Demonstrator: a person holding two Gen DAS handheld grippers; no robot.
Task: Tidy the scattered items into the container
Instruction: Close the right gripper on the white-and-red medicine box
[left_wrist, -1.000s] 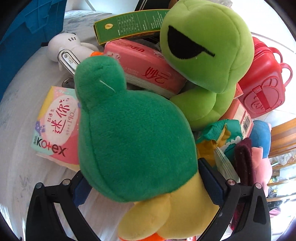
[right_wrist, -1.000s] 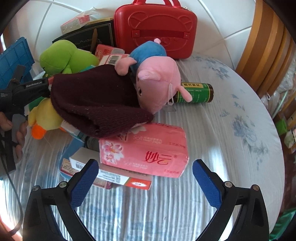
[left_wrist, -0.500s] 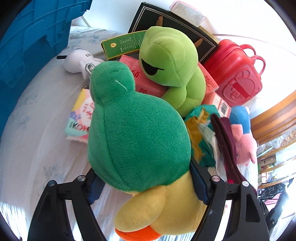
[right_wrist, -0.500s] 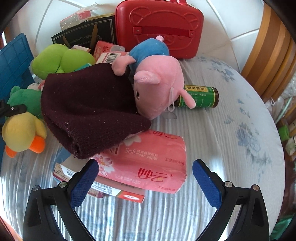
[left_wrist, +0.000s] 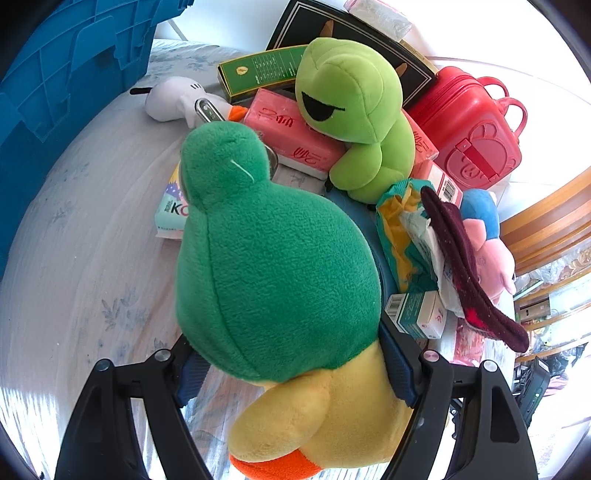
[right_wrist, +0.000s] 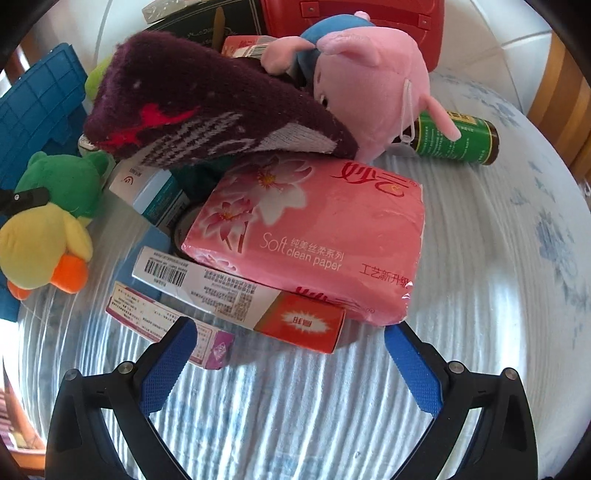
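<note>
My left gripper (left_wrist: 291, 365) is shut on a green and yellow plush duck (left_wrist: 273, 258) and holds it above the table; the duck also shows at the left of the right wrist view (right_wrist: 51, 221). A blue crate (left_wrist: 62, 74) stands at the upper left. My right gripper (right_wrist: 288, 365) is open and empty, low over the table, just in front of a pink tissue pack (right_wrist: 314, 236) that lies on flat cartons (right_wrist: 221, 291). A maroon knit hat (right_wrist: 207, 107) and a pink pig plush (right_wrist: 369, 85) lie behind the pack.
A light green frog plush (left_wrist: 354, 110), pink tissue packs (left_wrist: 291, 136), a white plush (left_wrist: 173, 99), a red case (left_wrist: 472, 125), a green box (left_wrist: 258, 72) and small cartons (left_wrist: 417, 314) crowd the table. A green bottle (right_wrist: 458, 138) lies at right. A wooden chair (left_wrist: 550, 221) stands beyond.
My left gripper has lifted the duck higher and pulled back from the pile. My right gripper has moved down and forward, close to the pink tissue pack.
</note>
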